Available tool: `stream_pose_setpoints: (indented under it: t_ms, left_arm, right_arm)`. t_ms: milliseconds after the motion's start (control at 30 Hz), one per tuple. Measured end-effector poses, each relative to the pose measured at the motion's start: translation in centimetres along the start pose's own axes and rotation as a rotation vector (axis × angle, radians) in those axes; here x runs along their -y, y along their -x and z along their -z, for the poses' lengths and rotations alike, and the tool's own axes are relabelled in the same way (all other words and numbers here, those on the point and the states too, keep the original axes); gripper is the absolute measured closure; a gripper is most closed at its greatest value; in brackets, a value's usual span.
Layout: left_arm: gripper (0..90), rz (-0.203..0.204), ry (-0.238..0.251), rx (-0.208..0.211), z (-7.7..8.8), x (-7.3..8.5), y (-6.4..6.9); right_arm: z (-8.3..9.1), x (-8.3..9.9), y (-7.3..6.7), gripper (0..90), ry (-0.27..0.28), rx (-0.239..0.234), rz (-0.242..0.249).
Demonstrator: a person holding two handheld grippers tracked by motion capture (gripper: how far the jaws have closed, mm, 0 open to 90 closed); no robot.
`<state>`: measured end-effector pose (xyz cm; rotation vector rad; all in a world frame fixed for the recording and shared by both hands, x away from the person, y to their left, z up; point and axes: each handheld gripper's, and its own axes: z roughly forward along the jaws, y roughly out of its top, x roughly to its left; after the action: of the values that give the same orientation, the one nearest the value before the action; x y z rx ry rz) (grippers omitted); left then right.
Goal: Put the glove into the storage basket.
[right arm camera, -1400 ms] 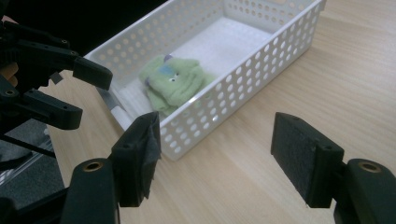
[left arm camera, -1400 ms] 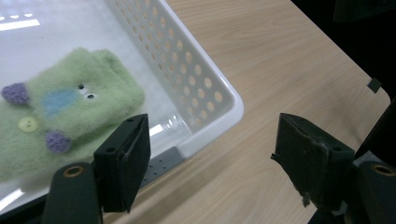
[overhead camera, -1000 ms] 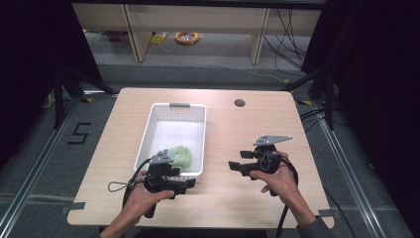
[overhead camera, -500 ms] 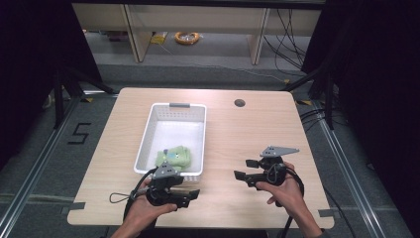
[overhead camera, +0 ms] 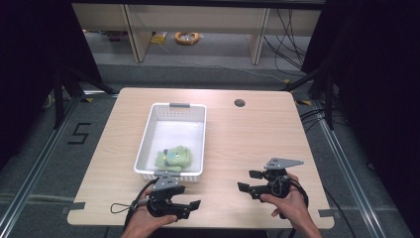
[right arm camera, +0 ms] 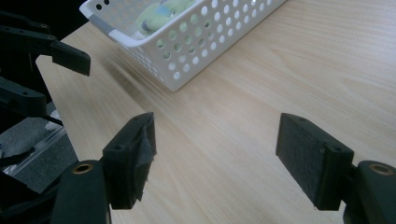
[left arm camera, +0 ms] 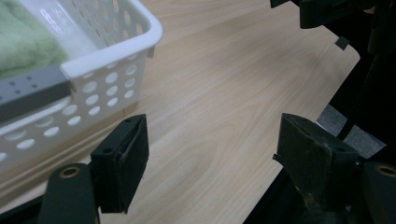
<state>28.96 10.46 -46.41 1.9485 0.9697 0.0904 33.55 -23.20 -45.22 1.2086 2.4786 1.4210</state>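
**Hovering with empty jaws near the basket**

Lying inside the white basket [overhead camera: 148, 144], at its near end, the green toy [overhead camera: 172, 157]. Sitting just beyond the left gripper [overhead camera: 192, 207] in the high view, and well off to the left of the right gripper [overhead camera: 248, 180]. Touching neither gripper.

Showing up in the left gripper view as a patch of green toy [left arm camera: 23, 44] at the upper left, behind the basket [left arm camera: 112, 51] rim and its grey handle [left arm camera: 30, 91]. Peeking through the basket [right arm camera: 187, 42] holes in the right gripper view as pale green toy [right arm camera: 161, 11], far past the jaws.

Holding the left gripper [left arm camera: 210, 158] low over the table [overhead camera: 247, 134] near its front edge, in front of the basket's near wall. Standing wide apart, its jaws, with nothing but bare table [left arm camera: 224, 93] between them. Gripping nothing, touching nothing.

Holding the right gripper [right arm camera: 215, 154] over the table's right front part, pointing leftwards towards the other gripper. Standing wide apart too, its jaws, having just been opening a little further, with only bare wood [right arm camera: 261, 74] between the pads. Pinching nothing. Appearing at the left edge of the right gripper view, the left gripper [right arm camera: 70, 58], near the basket's corner.
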Motion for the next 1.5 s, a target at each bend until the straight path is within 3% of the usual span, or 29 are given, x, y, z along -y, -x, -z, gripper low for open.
stream_pose_setpoints:
  t_ms: [133,167,200,267,300,367,400,433,467,567,700,733,767,800,833,1033,1067,1100,1133,1167,1200,1267,1300,1333,1433,1500]
  left_arm:
    - [23.6,-0.012,-0.001,-0.001,-0.4,0.6,0.1]
    - [23.2,-0.03,-0.013,-0.007,-0.4,0.8,0.1]
    - [22.4,-0.015,0.002,0.002,-0.6,1.0,0.2]
    - [20.9,-0.006,0.006,0.009,-0.9,1.3,0.1]
    - [20.2,-0.005,-0.005,0.008,-0.9,1.5,0.1]
    - [17.1,-0.004,-0.004,0.013,-1.1,1.9,0.0]
    - [15.6,0.0,0.003,0.021,-1.1,2.0,0.0]
    - [15.5,-0.005,-0.001,0.018,-1.1,2.2,-0.1]
    - [15.5,0.017,0.004,0.011,-1.2,2.3,0.0]
    - [15.5,0.007,-0.001,0.013,-1.2,2.9,0.0]
    - [15.5,-0.034,-0.012,-0.007,-1.4,3.7,0.1]
    - [15.5,-0.04,-0.008,-0.004,-1.4,3.9,0.0]
    - [15.5,-0.036,-0.005,-0.009,-1.4,4.1,0.0]
    - [15.5,-0.047,-0.016,-0.013,-1.3,4.2,-0.1]
    - [15.5,-0.041,-0.013,-0.014,-1.3,4.3,-0.1]
    - [15.5,-0.057,-0.022,-0.034,-1.3,4.7,-0.1]
    - [15.5,-0.054,-0.023,-0.031,-1.3,4.7,-0.1]
    - [15.5,-0.055,-0.019,-0.035,-1.3,4.7,-0.1]
    - [15.5,-0.056,-0.02,-0.036,-1.3,4.7,-0.1]
    - [15.5,-0.073,-0.03,-0.045,-1.4,4.7,-0.1]
    - [15.5,-0.061,-0.038,-0.026,-1.3,4.7,-0.1]
    - [15.5,-0.067,-0.032,-0.032,-1.5,4.8,-0.1]
    - [15.5,-0.064,-0.035,-0.032,-1.6,4.8,-0.1]
    - [15.5,-0.064,-0.043,-0.036,-1.6,4.8,-0.2]
    - [15.5,-0.062,-0.034,-0.038,-1.6,4.8,-0.2]
    - [15.5,-0.053,-0.05,-0.032,-1.6,4.8,-0.2]
  right_arm:
    - [0.0,0.8,0.1,27.8,0.011,-0.004,0.007]
    - [0.1,0.9,0.0,27.5,-0.005,-0.003,-0.004]
    - [0.1,1.1,0.2,26.9,0.01,0.008,0.031]
    - [0.0,1.5,-0.1,23.8,0.0,-0.017,-0.011]
    - [-0.1,1.6,0.2,22.1,0.021,-0.011,0.031]
    - [-0.2,1.9,-0.1,17.7,0.02,-0.028,0.023]
    - [-0.2,2.1,0.0,16.1,0.032,-0.036,0.053]
    - [-0.1,2.2,-0.3,16.1,0.027,-0.044,0.04]
    - [0.0,2.4,-0.4,16.1,0.031,-0.047,0.046]
    - [0.0,2.9,-0.5,16.1,0.039,-0.032,0.042]
    - [0.2,3.7,-0.4,16.1,0.032,-0.027,0.09]
    - [0.3,4.0,-0.7,16.1,0.019,-0.011,0.074]
    - [0.3,4.2,-0.6,16.1,0.023,-0.011,0.092]
    - [0.5,4.4,-1.0,16.2,-0.001,-0.006,0.064]
    - [0.3,4.7,-0.9,16.2,0.015,-0.012,0.09]
    - [0.4,6.0,-1.3,16.4,-0.038,0.018,0.128]
    - [0.3,6.2,-1.4,16.4,-0.055,0.017,0.106]
    - [0.3,6.3,-1.2,16.4,-0.053,0.025,0.132]
    - [0.4,6.4,-1.5,16.4,-0.059,0.033,0.093]
    - [0.3,6.4,-1.2,16.4,-0.043,0.032,0.142]
    - [0.3,6.5,-1.2,16.4,-0.046,0.034,0.129]
    - [0.2,6.6,-1.2,16.4,-0.051,0.019,0.125]
    - [0.3,6.6,-1.4,16.5,-0.063,0.02,0.099]
    - [0.2,6.6,-1.2,16.5,-0.063,0.033,0.136]
    - [0.1,6.6,-1.5,16.5,-0.069,0.035,0.11]
    - [0.1,6.6,-1.4,16.5,-0.066,0.037,0.12]
